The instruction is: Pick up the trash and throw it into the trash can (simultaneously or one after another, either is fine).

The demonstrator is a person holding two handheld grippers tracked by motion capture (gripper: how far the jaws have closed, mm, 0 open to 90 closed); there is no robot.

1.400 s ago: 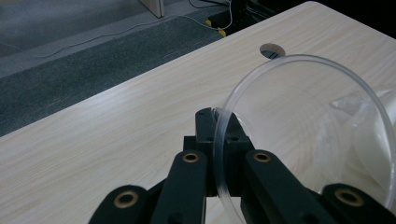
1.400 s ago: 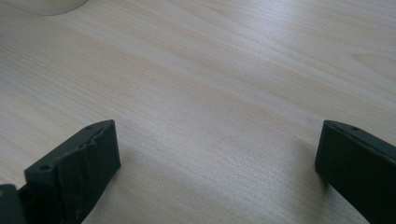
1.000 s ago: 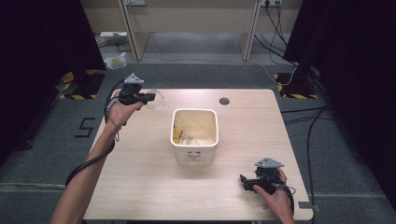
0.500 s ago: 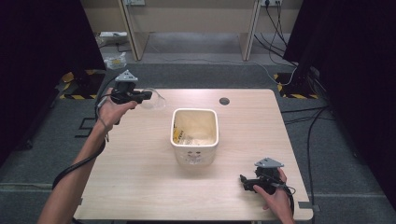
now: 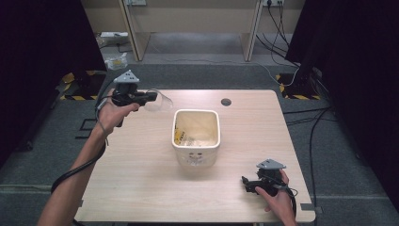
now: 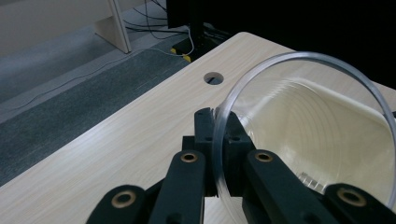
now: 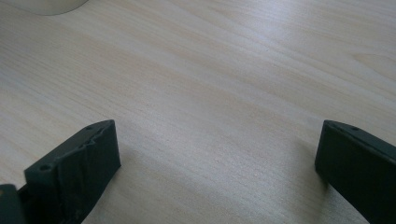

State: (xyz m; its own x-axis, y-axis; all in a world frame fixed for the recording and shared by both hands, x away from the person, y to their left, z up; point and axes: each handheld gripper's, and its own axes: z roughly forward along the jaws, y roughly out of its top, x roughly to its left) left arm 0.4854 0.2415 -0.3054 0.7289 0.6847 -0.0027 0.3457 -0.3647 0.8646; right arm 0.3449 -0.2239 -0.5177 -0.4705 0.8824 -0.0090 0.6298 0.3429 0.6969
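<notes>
Pale wood table (image 5: 141,174); cream bin (image 5: 196,136) at its centre. Your left gripper (image 5: 149,97) pinches the rim of a clear plastic cup (image 5: 160,101), held above the far left corner, lying sideways, long axis level, base toward the bin. Your right gripper (image 5: 245,182) rests near the front right edge, jaws spread, nothing between.

A bin (image 5: 196,137) stands at the middle of the table (image 5: 141,179), with scraps lying in it. Left of the bin and farther back, the left gripper (image 5: 149,97) hangs above the table, a cup (image 5: 159,101) on its side clamped by the rim between the jaws (mouth towards the hand). A hole (image 5: 226,101) lies behind the bin, near the far edge. The right gripper (image 5: 244,181) sits right of the bin, by the near edge.
</notes>
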